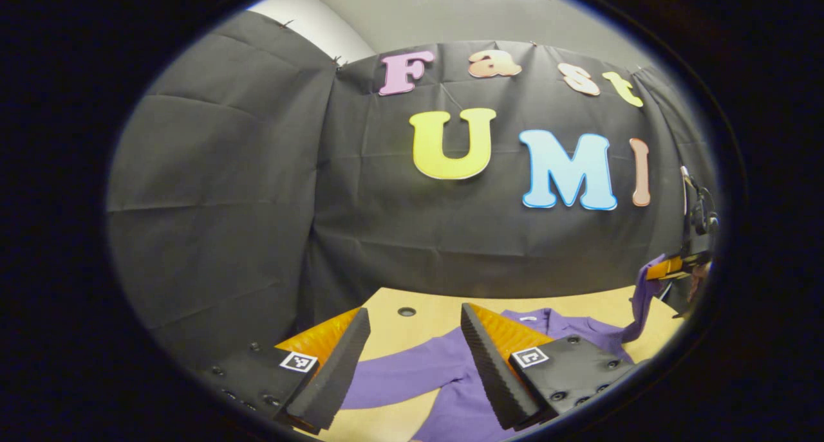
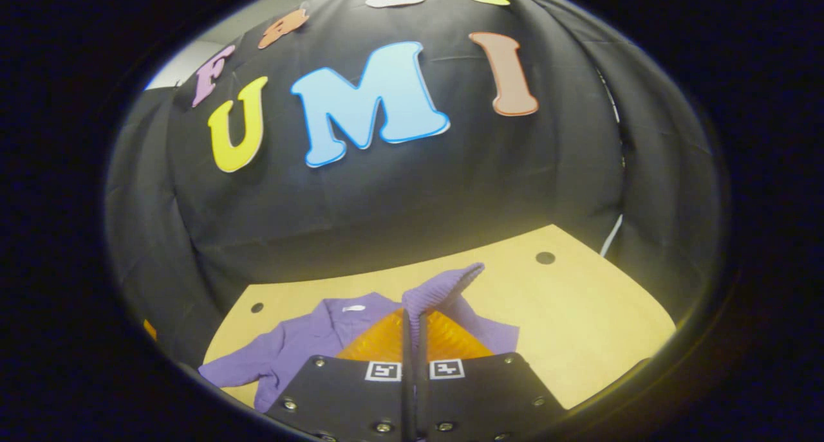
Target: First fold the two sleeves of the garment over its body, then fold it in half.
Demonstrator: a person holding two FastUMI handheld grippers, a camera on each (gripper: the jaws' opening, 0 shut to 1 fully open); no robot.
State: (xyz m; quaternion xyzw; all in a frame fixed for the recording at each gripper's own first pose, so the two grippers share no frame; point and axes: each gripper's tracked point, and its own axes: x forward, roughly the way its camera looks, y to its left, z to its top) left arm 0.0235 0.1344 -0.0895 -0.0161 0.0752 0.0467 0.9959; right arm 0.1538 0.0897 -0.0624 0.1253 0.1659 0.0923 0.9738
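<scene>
Fingers (image 1: 335, 365) of the left gripper (image 1: 412, 365) spread wide apart, nothing between them, hovering above the near part of a purple garment (image 1: 412, 371) spread on a light wooden table (image 1: 579, 303). Seen between and below those fingers in the left gripper view: a long purple sleeve (image 1: 386, 381) stretched out flat toward the left, the collar (image 1: 534, 318) with a small white label toward the far edge, a round hole (image 1: 406, 311) in the tabletop just beyond. Farther off at the right edge of that view, the right gripper (image 1: 669, 268) raised above the table, a strip of purple cloth hanging from it down to the garment. In the right gripper view, fingers (image 2: 407, 339) of the right gripper (image 2: 413, 329) pressed together on the ribbed cuff (image 2: 444, 284) of the other sleeve, cuff end sticking up and out beyond the tips, lifted clear of the table (image 2: 579, 313). Beneath and to the left, the garment (image 2: 302, 342) lying flat, collar with white label facing the booth wall, one sleeve (image 2: 228, 370) trailing toward the near left edge. Two round holes (image 2: 545, 258) in the tabletop, one at far right, one at far left. Black cloth (image 1: 257, 172) hung behind the table as backdrop.
</scene>
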